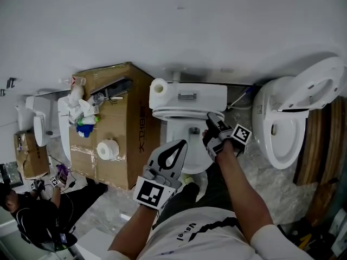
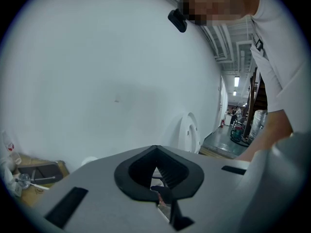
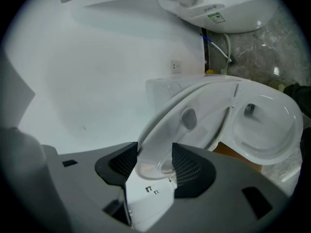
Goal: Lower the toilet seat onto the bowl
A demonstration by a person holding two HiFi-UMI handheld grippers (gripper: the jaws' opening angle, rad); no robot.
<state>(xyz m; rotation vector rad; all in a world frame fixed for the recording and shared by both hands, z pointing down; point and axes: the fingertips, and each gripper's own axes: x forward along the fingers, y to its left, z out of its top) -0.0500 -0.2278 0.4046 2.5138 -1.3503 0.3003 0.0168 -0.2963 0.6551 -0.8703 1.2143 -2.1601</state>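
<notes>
Head view first: what sort of room is it?

White wall (image 1: 173,20) along the back, mottled grey stone floor (image 1: 260,169). One toilet stands against the wall, and its tank (image 1: 190,96) carries a toilet roll (image 1: 159,86). A second toilet (image 1: 282,126) is at the right, near wooden boards (image 1: 320,145).

Any containers?

A taped cardboard box (image 1: 127,145) stands left of the toilet, flaps closed. On top lie another roll (image 1: 108,149), a flat black thing (image 1: 111,88) and, at its far edge, a heap of white and blue stuff (image 1: 84,115) I can't identify. The toilet bowl (image 3: 272,144) is white inside, with a dark outlet at the back.

Where is the toilet seat?

Right gripper view shows it best. The toilet seat (image 3: 204,106) is tilted up off the bowl, with its hinged end by the tank. The fingers of the right gripper (image 3: 154,155) pinch its front rim from both sides.

And the other hand?

The left gripper (image 1: 181,144) hangs in front of the bowl, apart from the seat. Its fingers are pressed together on nothing and point at the wall.
</notes>
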